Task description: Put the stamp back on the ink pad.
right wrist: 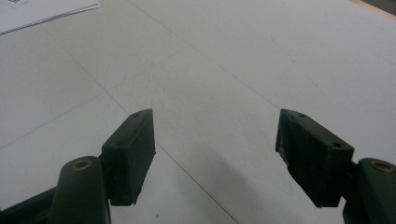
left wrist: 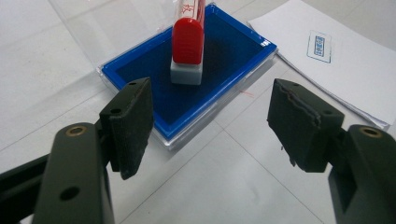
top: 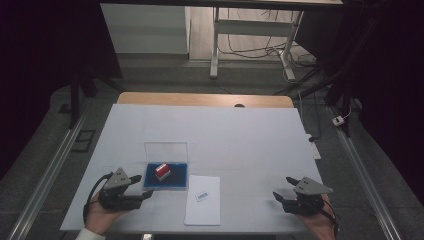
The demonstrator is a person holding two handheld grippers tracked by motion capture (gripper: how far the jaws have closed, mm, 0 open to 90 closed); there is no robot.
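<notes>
White table (top: 250,135); left gripper (left wrist: 210,116) agape near stamp (left wrist: 187,46) on ink pad (left wrist: 233,56)

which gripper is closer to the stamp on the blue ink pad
The left gripper: its open jaws sit just beside the blue ink pad holding the red stamp. The right gripper is far across the table, past the paper.

My left gripper (left wrist: 210,126) hangs over the white tabletop (left wrist: 42,70), jaws spread wide and holding nothing. Just ahead, a red-handled stamp (left wrist: 187,46) stands on a blue ink pad (left wrist: 224,70); stamped paper (left wrist: 355,70) lies beside it.
</notes>
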